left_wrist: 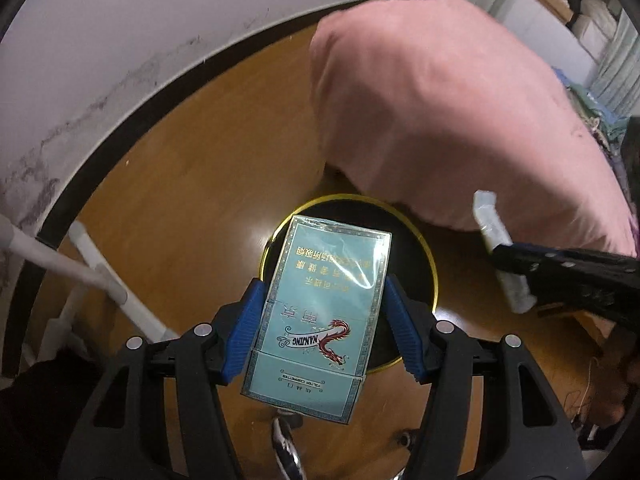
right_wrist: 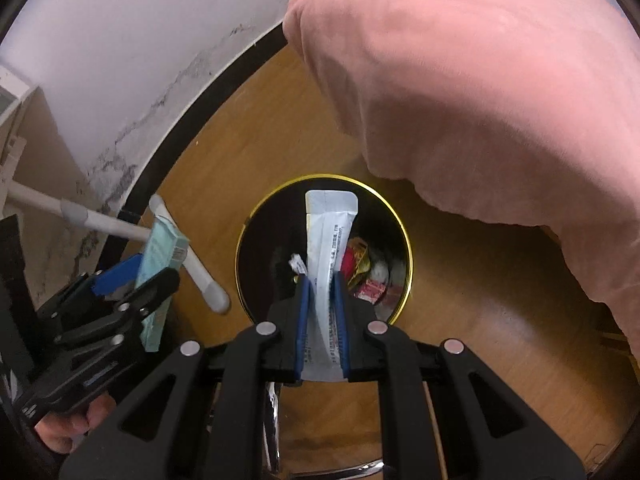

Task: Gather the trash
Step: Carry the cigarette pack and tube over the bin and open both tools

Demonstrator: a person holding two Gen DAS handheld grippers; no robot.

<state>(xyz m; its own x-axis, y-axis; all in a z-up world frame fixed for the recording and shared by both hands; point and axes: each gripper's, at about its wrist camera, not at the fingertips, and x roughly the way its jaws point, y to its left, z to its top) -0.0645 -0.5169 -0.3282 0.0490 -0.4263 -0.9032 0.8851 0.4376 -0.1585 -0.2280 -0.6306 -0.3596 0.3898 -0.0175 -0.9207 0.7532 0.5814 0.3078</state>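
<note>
My left gripper [left_wrist: 325,292] is shut on a teal cigarette pack [left_wrist: 316,312] and holds it above a round black bin with a gold rim [left_wrist: 430,256] on the wooden floor. My right gripper [right_wrist: 320,280] is shut on a long white sachet [right_wrist: 330,224] and holds it over the same bin [right_wrist: 256,216], which has several wrappers [right_wrist: 370,272] inside. The left gripper with the pack [right_wrist: 160,256] shows at the left of the right wrist view. The right gripper with the sachet [left_wrist: 500,256] shows at the right of the left wrist view.
A pink blanket [left_wrist: 460,112] hangs over the floor behind and right of the bin. White rack bars [right_wrist: 120,224] stand at the left by a stained white wall with a black baseboard [left_wrist: 120,120]. A chrome chair leg [left_wrist: 286,448] is below the grippers.
</note>
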